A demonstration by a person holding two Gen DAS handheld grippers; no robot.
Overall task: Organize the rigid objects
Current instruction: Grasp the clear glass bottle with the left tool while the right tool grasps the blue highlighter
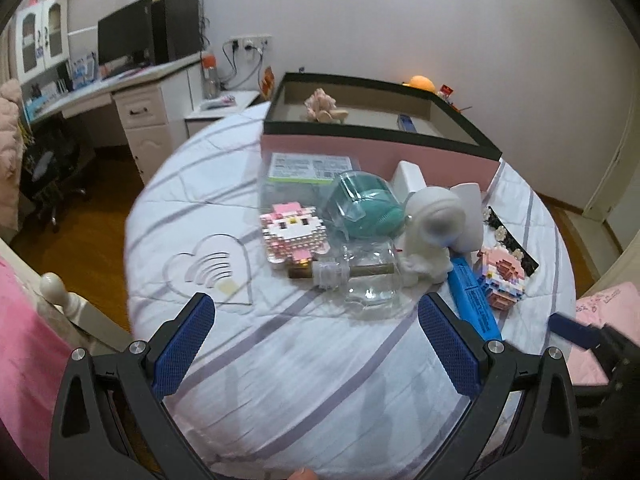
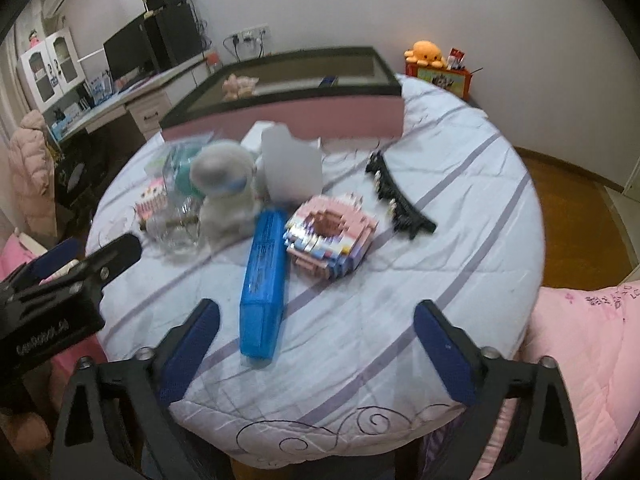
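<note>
Objects: you are facing a cluster lying mid-bed: a white astronaut figure (image 1: 434, 226) standing upright, a blue case (image 2: 262, 282) lying lengthwise toward you, a pink block model (image 2: 330, 236) just beside it, a pink-and-white block cat (image 1: 292, 236), and a black hair clip (image 2: 398, 196) off to the right.
Box: the pink box (image 1: 380, 150) with the dark rim is sitting behind the cluster, open-topped.
Left gripper (image 1: 316, 340): you are holding it low over the quilt (image 1: 320, 380), jaws gaping wide, gripping nothing.
Right gripper (image 2: 316, 344): you are holding it likewise, spread wide and empty, the blue case's near end lying between its fingers.
Room: bare quilt is showing nearest you; the bed edge is falling away on both sides.
</note>
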